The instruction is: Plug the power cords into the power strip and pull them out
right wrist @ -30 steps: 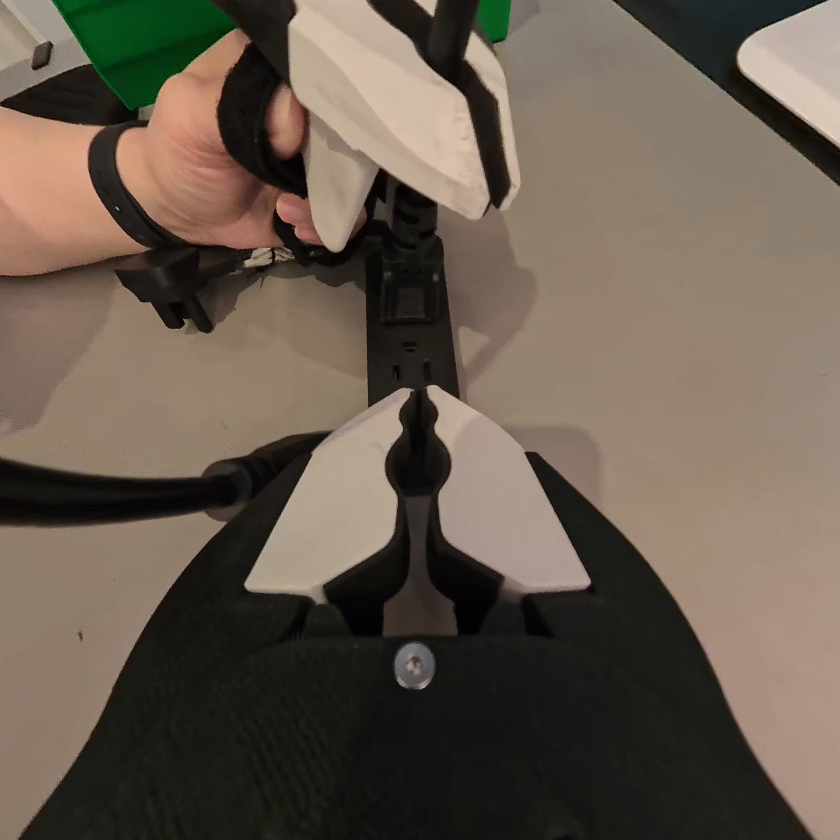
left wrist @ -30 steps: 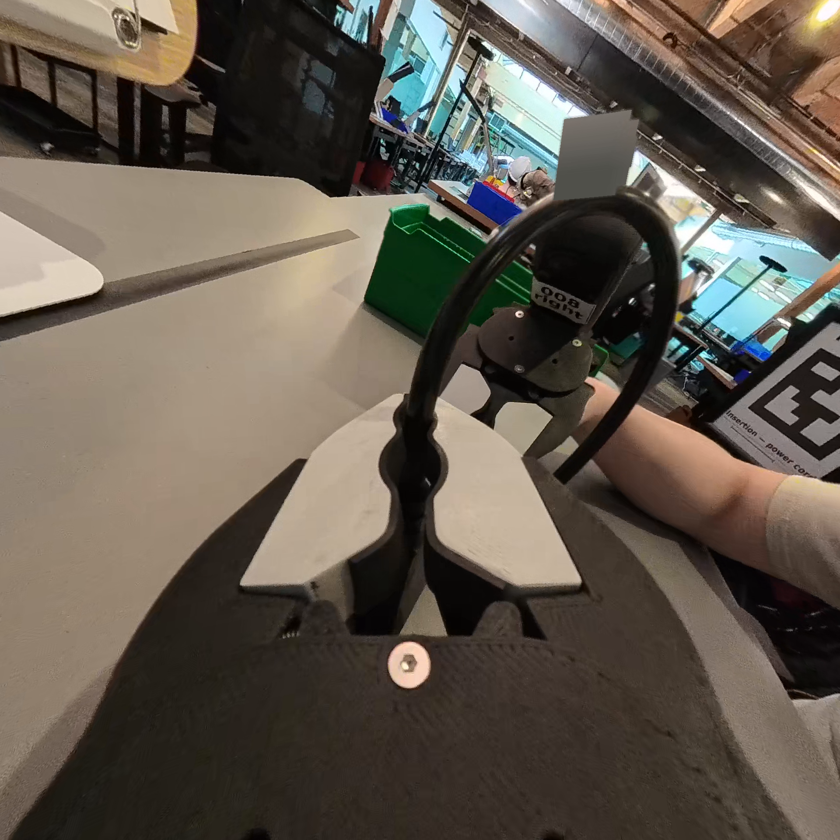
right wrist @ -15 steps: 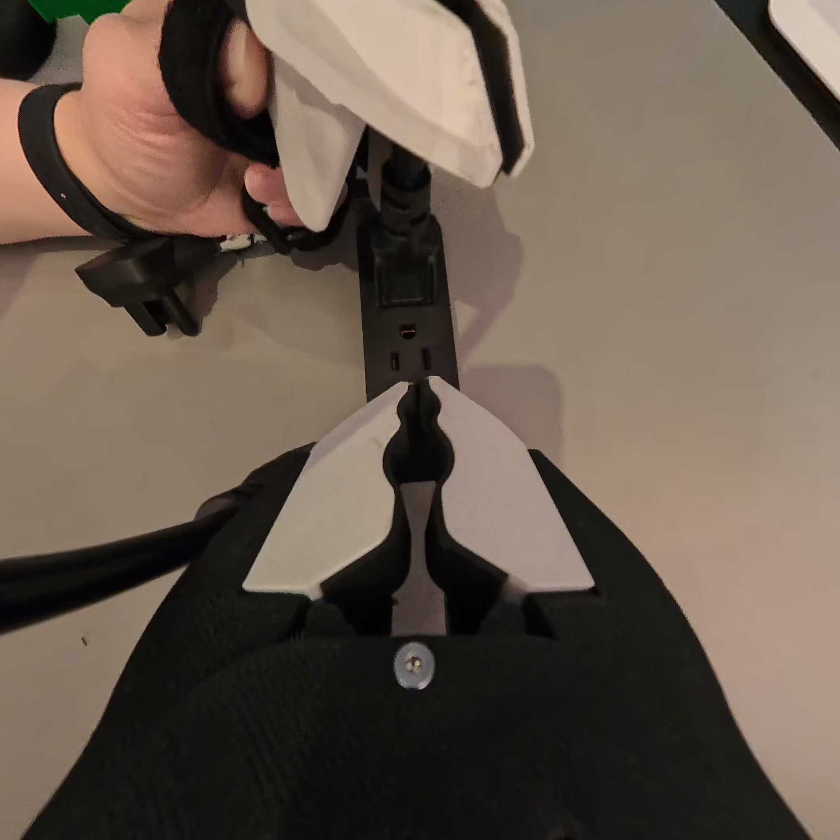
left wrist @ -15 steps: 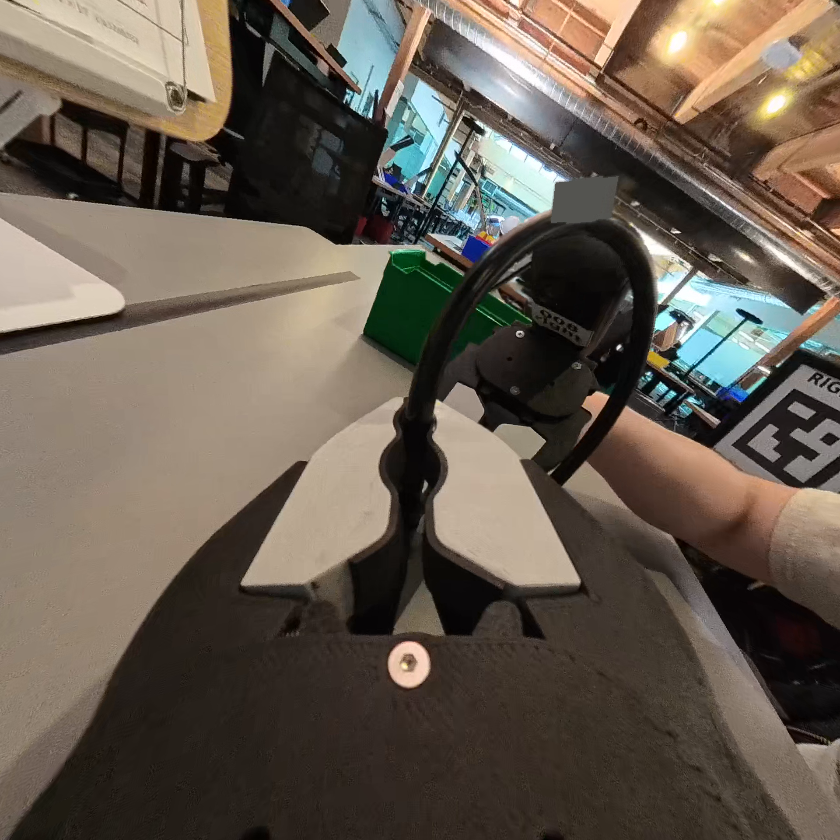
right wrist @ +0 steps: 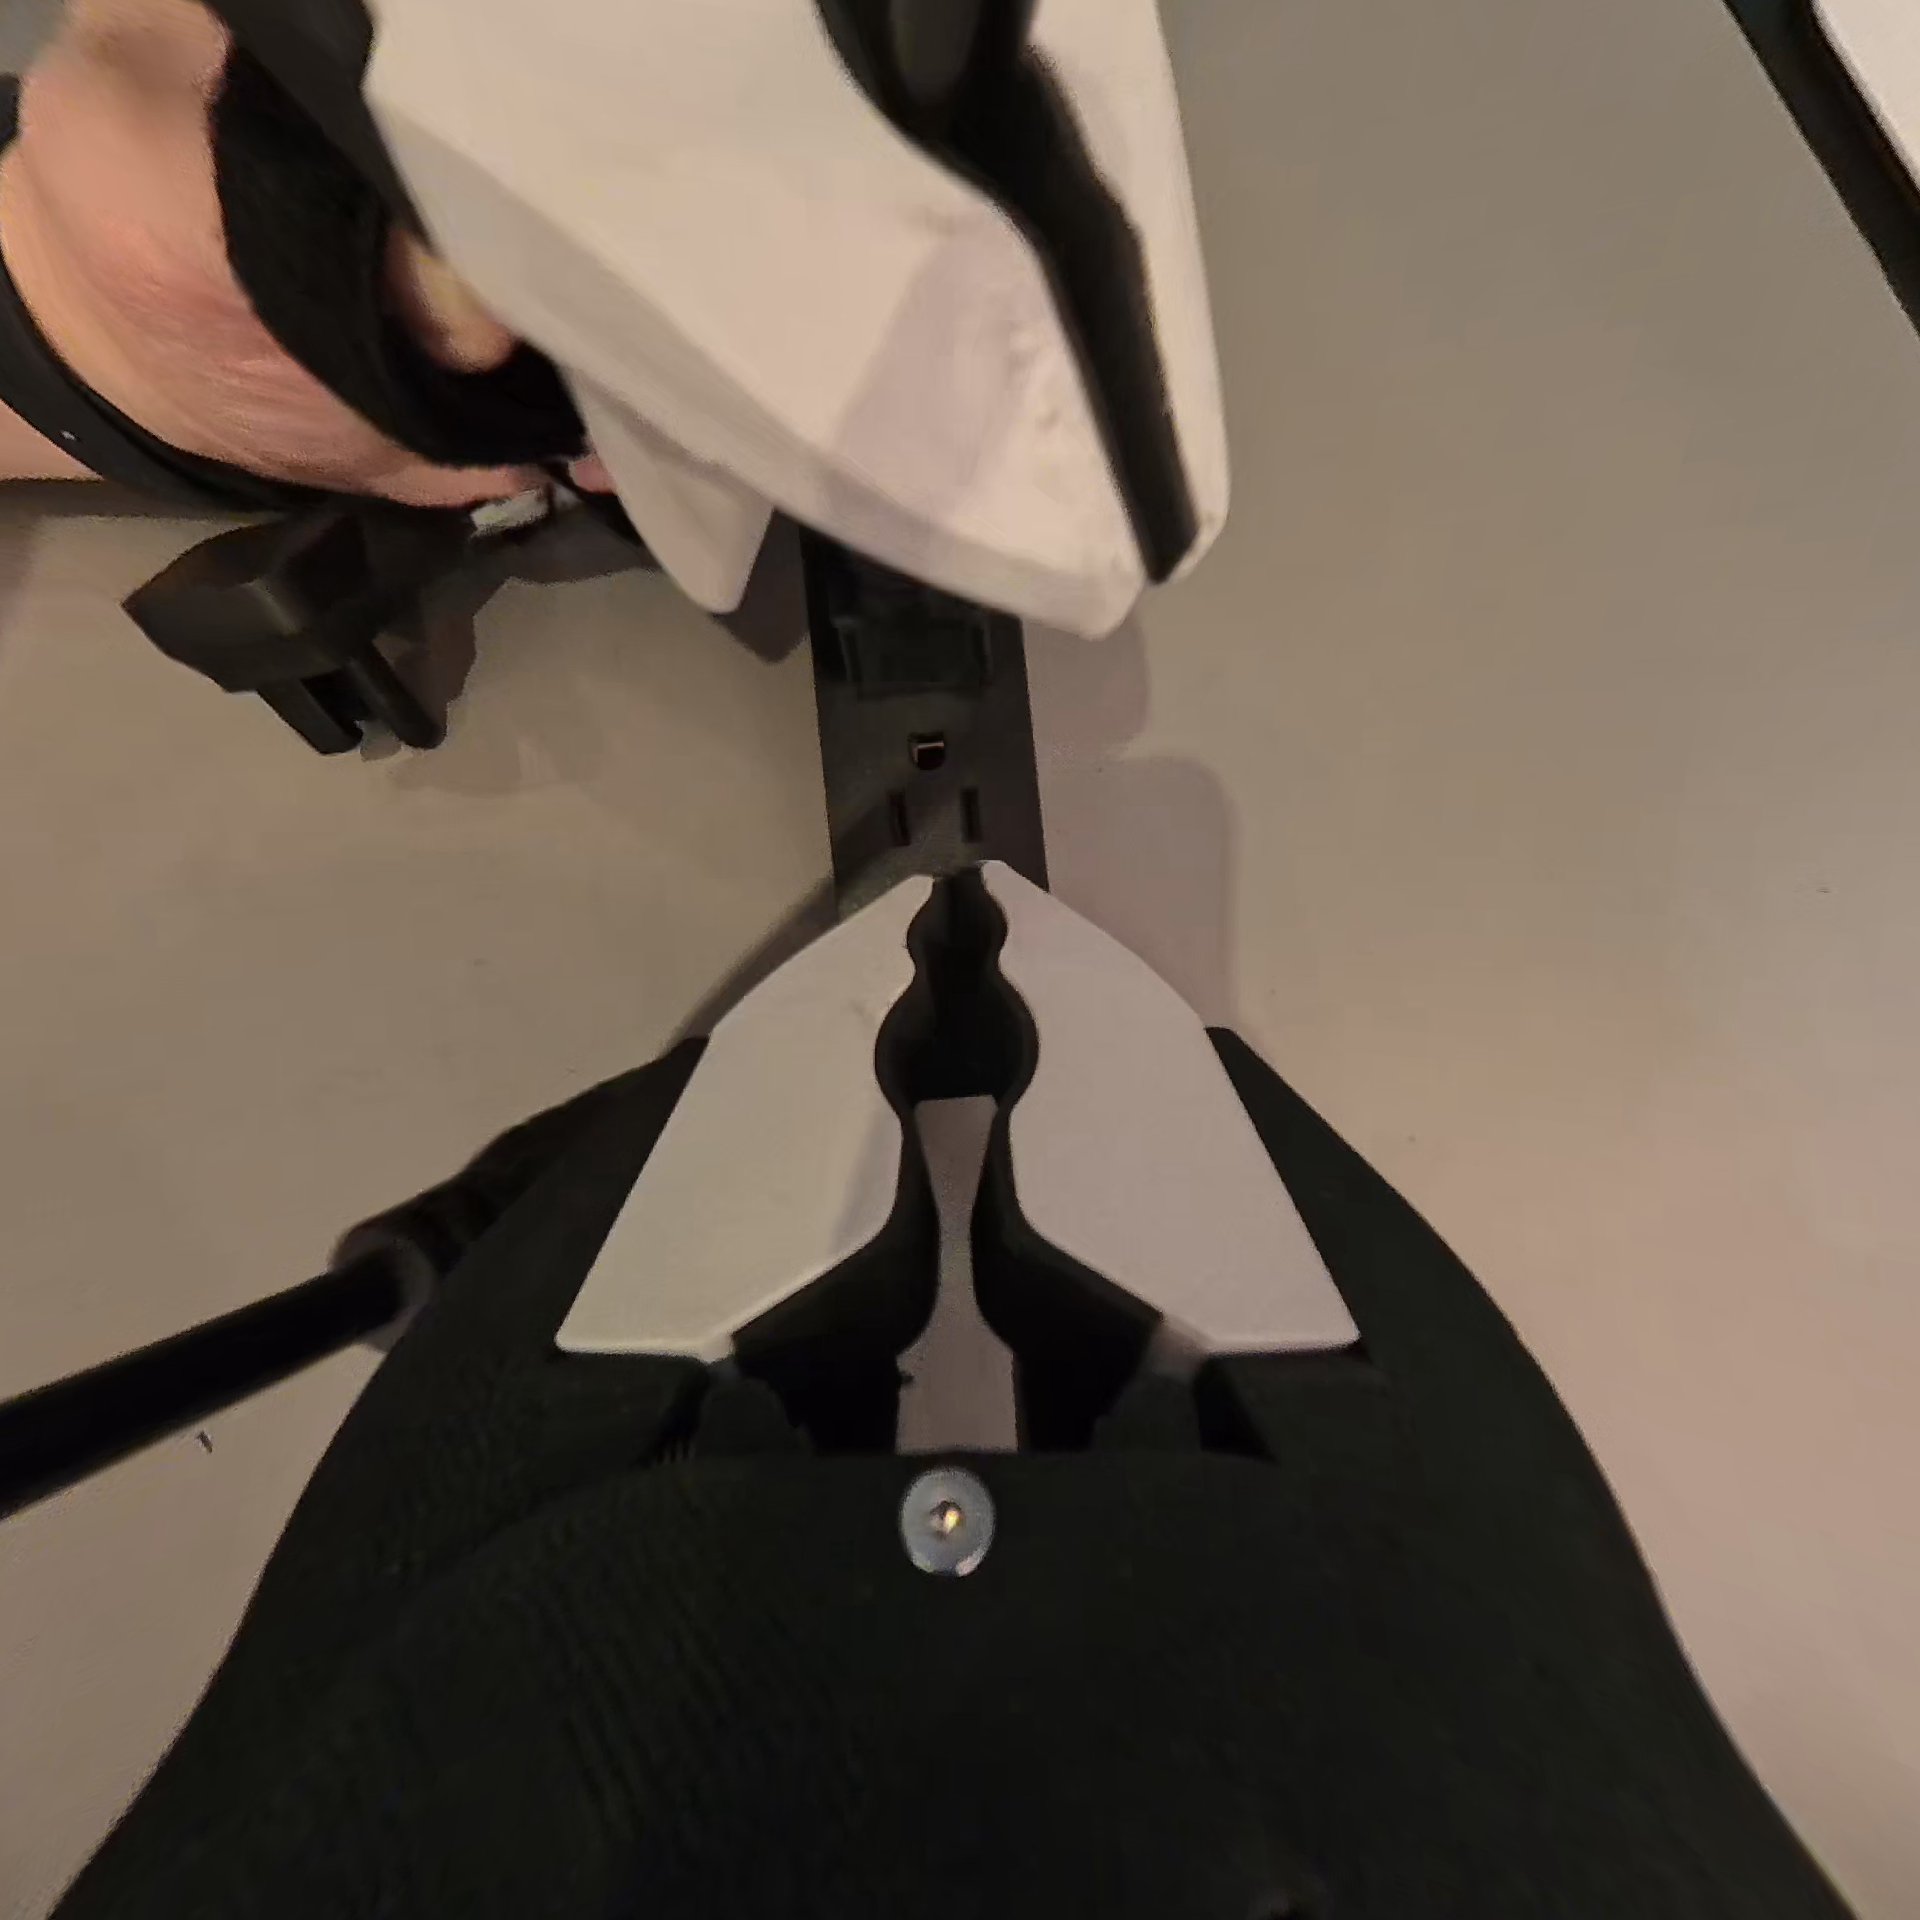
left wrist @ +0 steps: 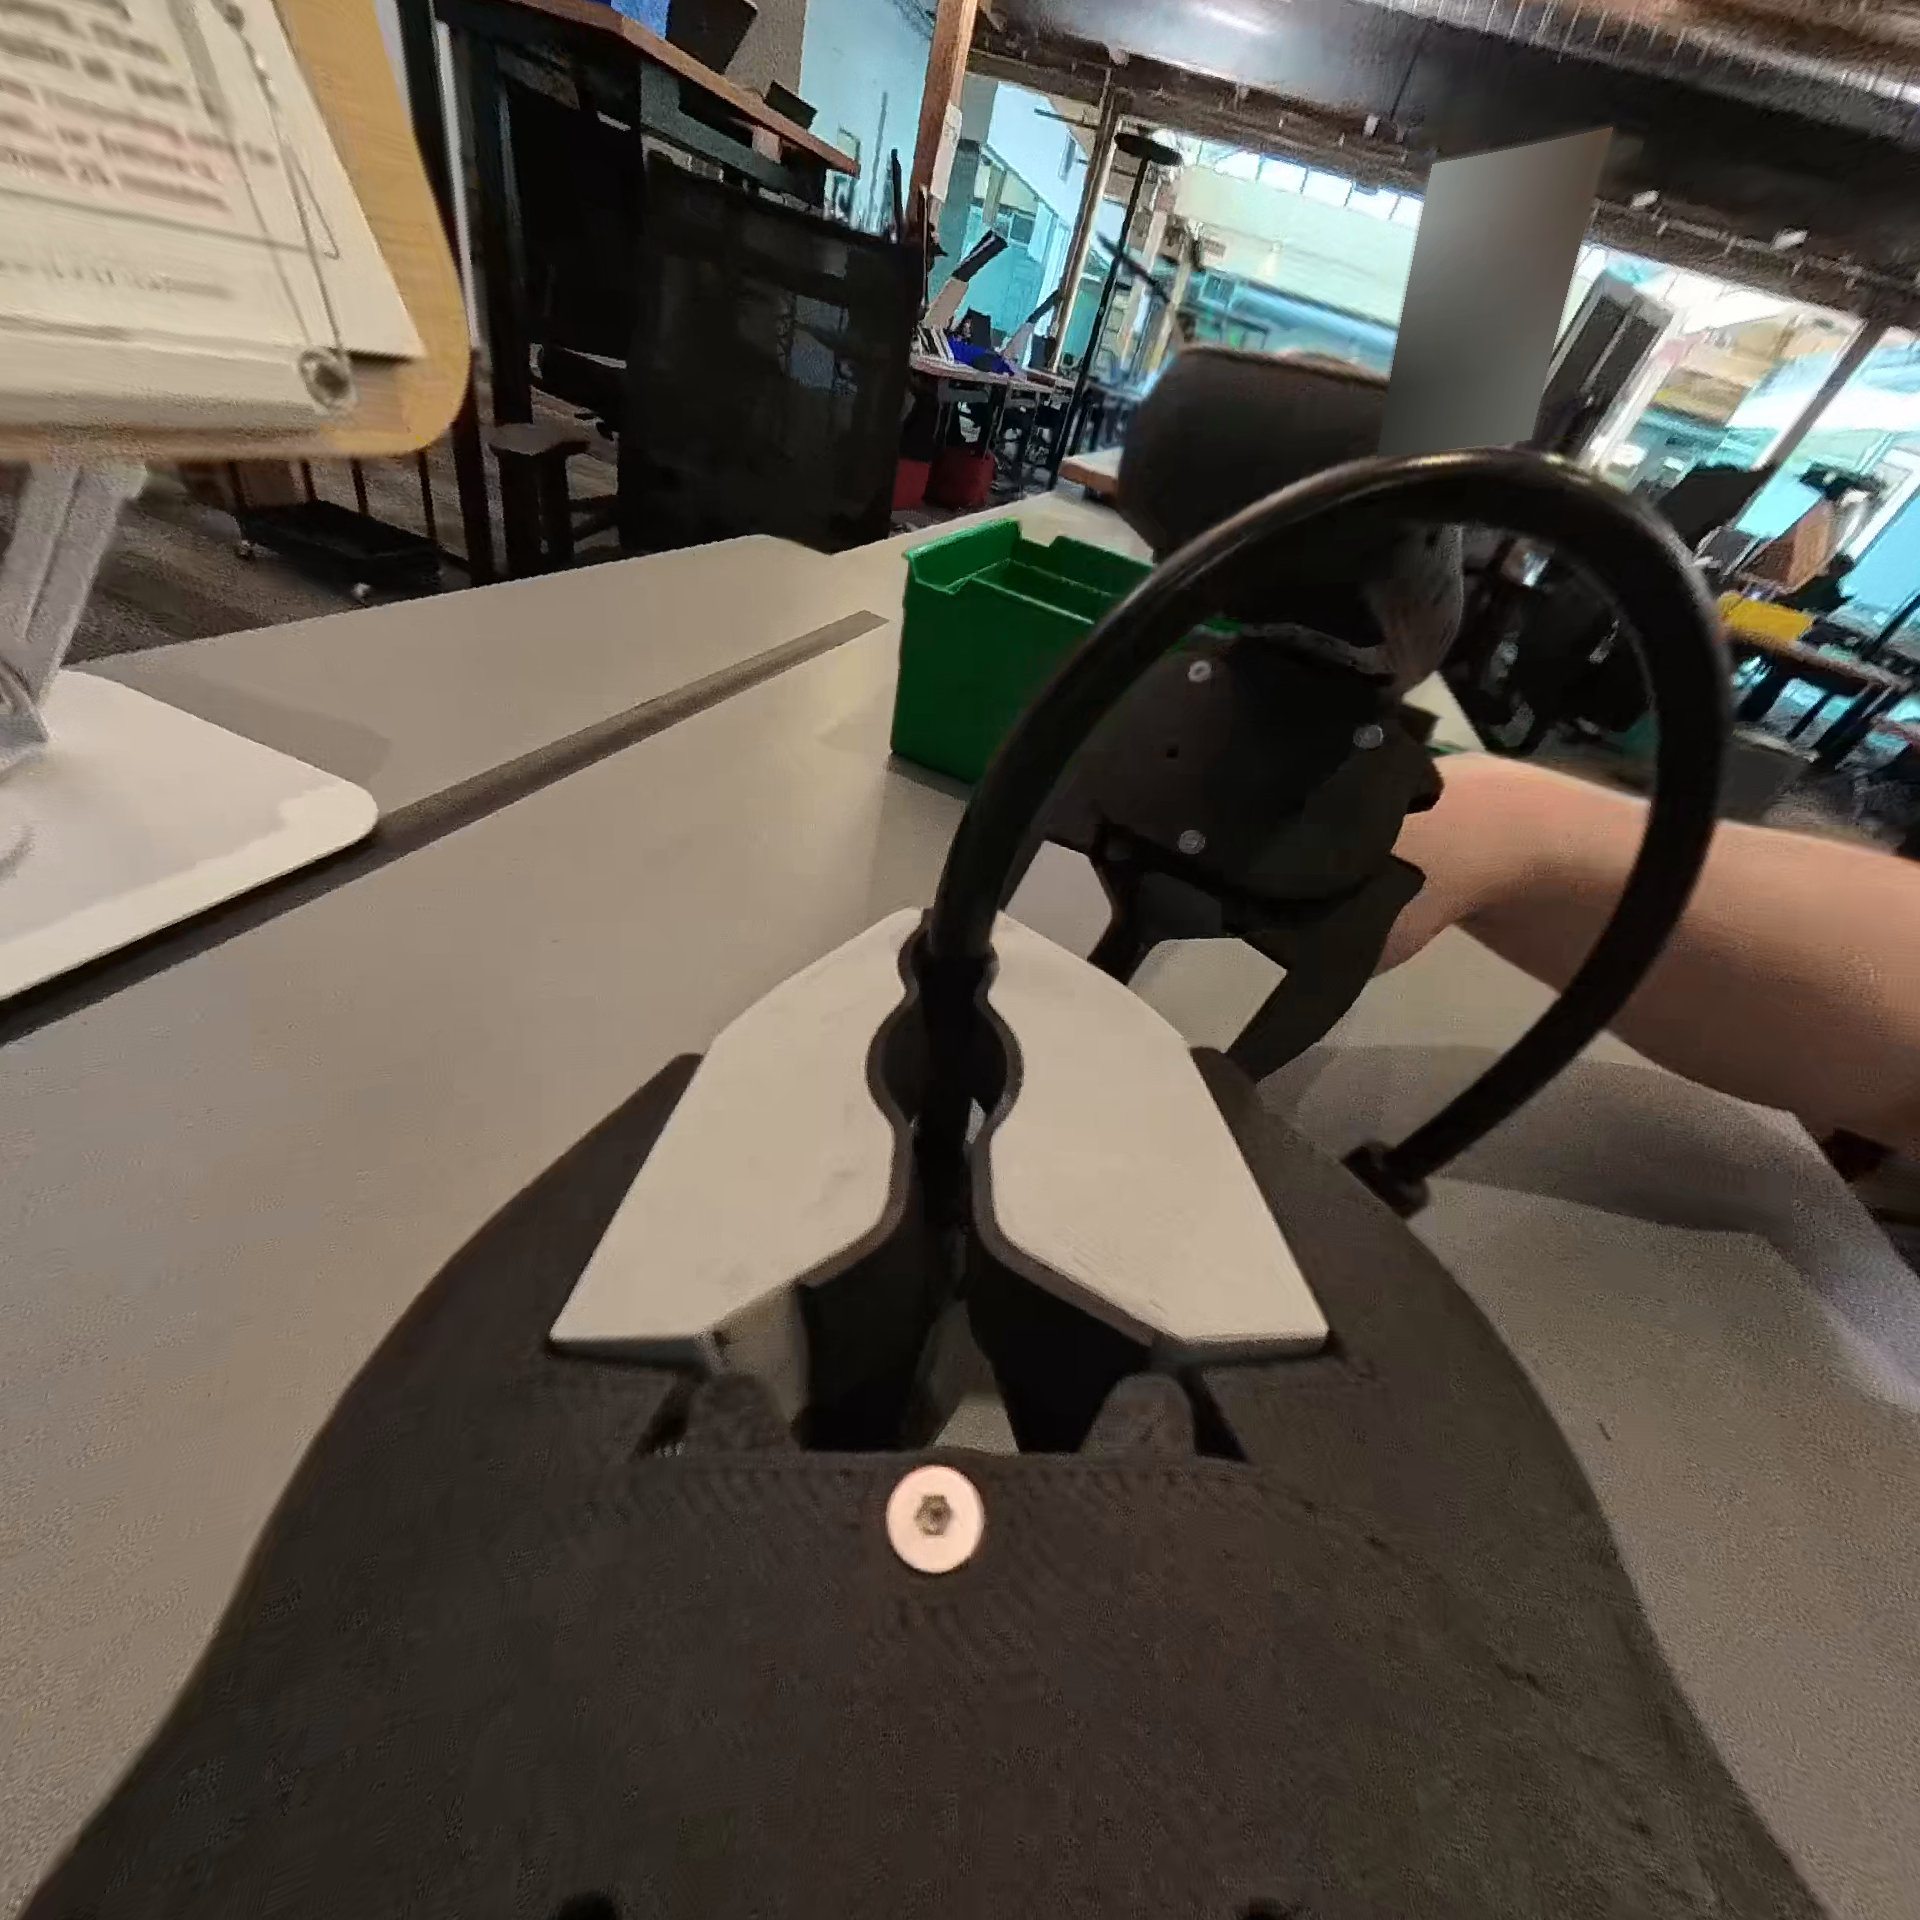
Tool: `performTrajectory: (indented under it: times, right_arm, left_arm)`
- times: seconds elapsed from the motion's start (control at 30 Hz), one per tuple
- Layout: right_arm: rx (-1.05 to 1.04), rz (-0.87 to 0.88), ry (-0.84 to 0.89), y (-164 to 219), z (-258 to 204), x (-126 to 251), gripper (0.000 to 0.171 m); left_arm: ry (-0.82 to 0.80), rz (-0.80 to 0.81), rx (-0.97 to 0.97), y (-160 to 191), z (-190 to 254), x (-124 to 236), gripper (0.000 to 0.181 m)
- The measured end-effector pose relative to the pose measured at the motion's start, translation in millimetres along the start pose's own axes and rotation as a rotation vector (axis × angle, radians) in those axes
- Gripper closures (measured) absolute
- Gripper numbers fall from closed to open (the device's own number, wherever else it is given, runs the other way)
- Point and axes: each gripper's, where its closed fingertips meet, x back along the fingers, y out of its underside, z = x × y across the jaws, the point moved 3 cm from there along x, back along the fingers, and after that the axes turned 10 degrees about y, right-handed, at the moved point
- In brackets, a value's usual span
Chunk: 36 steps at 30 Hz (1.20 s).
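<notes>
My left gripper (left wrist: 951, 935) is shut on a black power cord (left wrist: 1455, 465) that arches up and over to the right. In the right wrist view the left gripper (right wrist: 1158, 551) hangs over the cord's plug (right wrist: 914, 639), which sits in the black power strip (right wrist: 935, 790). Most of the plug is hidden. One free socket shows below it. My right gripper (right wrist: 961, 883) is shut and empty, its tips on the strip's near part. Its black body (left wrist: 1268, 790) faces me in the left wrist view.
A second black plug (right wrist: 301, 644) lies loose on the grey table (right wrist: 1455, 831), left of the strip. The strip's thick cable (right wrist: 187, 1361) runs off to the lower left. A green bin (left wrist: 997, 644) stands behind the right gripper. A white stand base (left wrist: 156, 831) is at the left. Some 9 cm of space lies between my two pairs of fingers.
The left gripper has come down lower over the plug and now hides most of it. The right gripper stays shut on the strip.
</notes>
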Motion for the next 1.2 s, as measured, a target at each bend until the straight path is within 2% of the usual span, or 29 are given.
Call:
performTrajectory:
  times: [0.1,0.2,0.27,0.47,0.63,0.8,0.83,0.9,0.93,1.03,1.13,1.2]
  right_arm:
    - [-0.015,-0.001,0.003,0.7,0.4,0.9,0.161]
    - [-0.008,-0.015,0.007,0.0,-0.4,-3.2,0.161]
    - [-0.024,-0.007,-0.012,0.5,-0.3,-3.5,0.161]
    - [-0.034,0.039,-0.020,1.8,-0.7,-3.9,0.161]
    - [0.025,-0.010,0.013,-0.3,-1.2,-1.4,0.160]
    - [0.022,0.009,0.019,-0.4,-1.0,-3.8,0.161]
    - [0.013,0.031,0.013,-0.1,-1.0,-4.3,0.161]
    - [-0.012,0.072,-0.005,0.8,-1.0,-4.4,0.162]
    - [-0.022,0.080,-0.016,1.3,-0.7,-4.1,0.162]
    - [0.010,0.020,-0.013,3.2,2.1,-0.5,0.163]
    - [0.035,0.032,-0.003,3.0,1.5,-0.4,0.164]
    - [0.038,0.048,-0.001,3.1,1.4,-0.4,0.164]
  left_arm:
    - [-0.008,-0.011,-0.017,-2.3,1.6,-2.8,0.181]
    - [0.044,0.136,0.225,-1.2,-15.0,14.8,0.181]
    - [0.067,0.213,0.278,-4.2,-17.1,21.2,0.181]
    - [0.070,0.239,0.252,-7.9,-15.1,24.5,0.181]
    - [-0.051,0.088,-0.063,-9.1,5.2,5.1,0.181]
    - [0.013,0.063,-0.011,-5.7,-1.4,7.9,0.180]
    - [0.099,0.069,0.035,-5.7,-1.1,10.9,0.179]
    - [0.232,0.026,0.109,-8.5,1.9,16.5,0.172]
    - [0.238,0.022,0.077,-13.5,2.0,20.6,0.165]
    - [0.118,0.007,-0.122,-21.8,-2.9,35.4,0.135]
    - [0.084,-0.105,-0.191,-1.1,-3.9,37.6,0.128]
    - [0.116,-0.162,-0.148,17.7,-6.6,33.1,0.128]
